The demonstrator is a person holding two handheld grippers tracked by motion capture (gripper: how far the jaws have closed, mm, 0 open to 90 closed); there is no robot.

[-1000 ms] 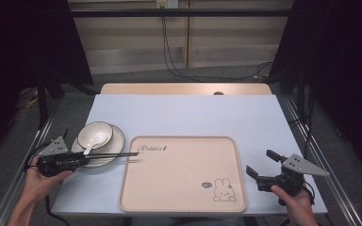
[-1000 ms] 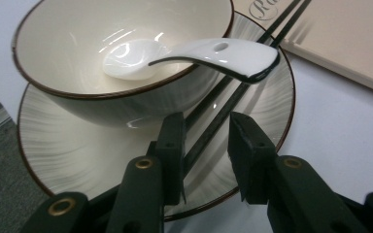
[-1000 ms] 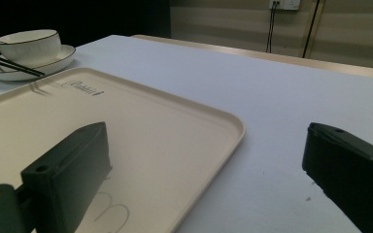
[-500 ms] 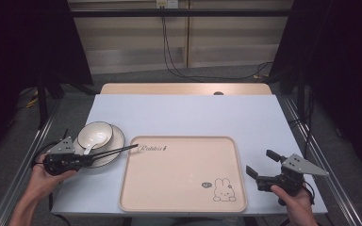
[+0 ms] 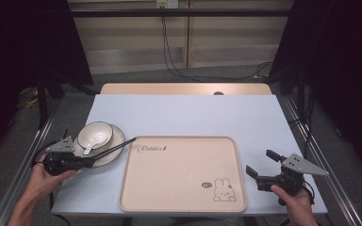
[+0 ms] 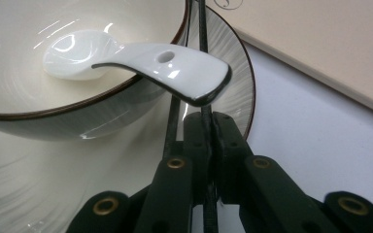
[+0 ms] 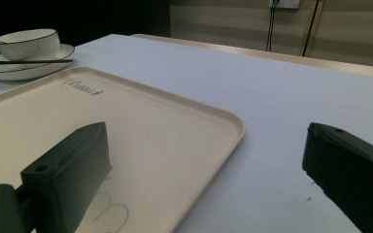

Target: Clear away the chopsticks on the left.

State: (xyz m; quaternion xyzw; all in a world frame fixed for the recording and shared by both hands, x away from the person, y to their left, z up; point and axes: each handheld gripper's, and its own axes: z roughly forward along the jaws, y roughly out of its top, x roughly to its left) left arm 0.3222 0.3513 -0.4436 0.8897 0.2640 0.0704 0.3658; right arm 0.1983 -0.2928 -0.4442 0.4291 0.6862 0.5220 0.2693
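A white bowl [image 5: 95, 133] sits on a plate [image 5: 114, 146] at the table's left, with a white spoon [image 6: 141, 58] resting in it, handle over the rim. My left gripper [image 5: 86, 161] is shut on a pair of black chopsticks [image 5: 118, 146] that lie across the plate's edge and point toward the beige tray [image 5: 184, 174]. In the left gripper view the chopsticks [image 6: 201, 43] run up from between the closed jaws, under the spoon handle. My right gripper [image 5: 260, 168] stands open just right of the tray [image 7: 165, 131], holding nothing.
The tray has a rabbit drawing [image 5: 224, 190] at its near right corner and script lettering [image 5: 152, 148] at its far left. The light blue table [image 5: 188, 113] lies bare behind the tray. Metal frame rails [image 5: 320, 155] run along both table sides.
My left gripper has shifted slightly right and forward with the chopsticks, whose tips now angle up toward the tray's far-left corner. The right gripper has stayed still.
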